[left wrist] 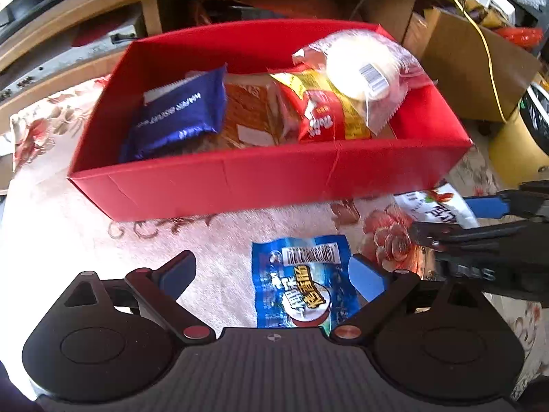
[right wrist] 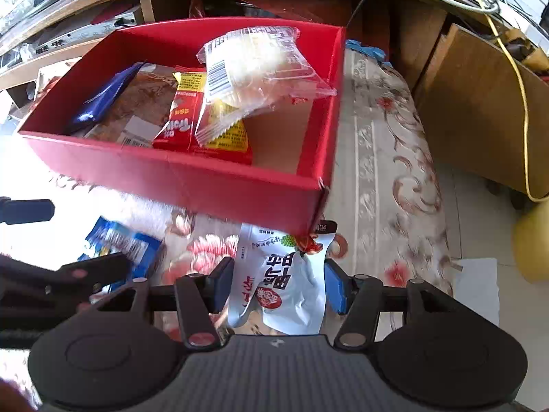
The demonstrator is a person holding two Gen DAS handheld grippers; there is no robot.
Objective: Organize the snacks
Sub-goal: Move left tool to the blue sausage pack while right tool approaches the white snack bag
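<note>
A red box (left wrist: 240,185) stands on the floral cloth. It holds a dark blue packet (left wrist: 178,113), a red-and-yellow packet (left wrist: 322,113) and a clear-wrapped pale cake (left wrist: 363,68). In front of it lies a blue snack packet (left wrist: 298,285), flat between the spread fingers of my left gripper (left wrist: 271,278), which is open; the packet lies nearer the right pad. By the box's right front corner, my right gripper (right wrist: 279,285) is shut on a white snack packet (right wrist: 284,281), which is crumpled between the blue pads. The red box (right wrist: 206,178) is just beyond it.
Wooden shelving (left wrist: 151,10) with clutter runs behind the box. A brown cardboard carton (right wrist: 480,110) with a yellow cable (right wrist: 521,103) stands at the right, with a yellow bin (right wrist: 532,240) by it. The floral cloth (right wrist: 377,158) continues right of the box.
</note>
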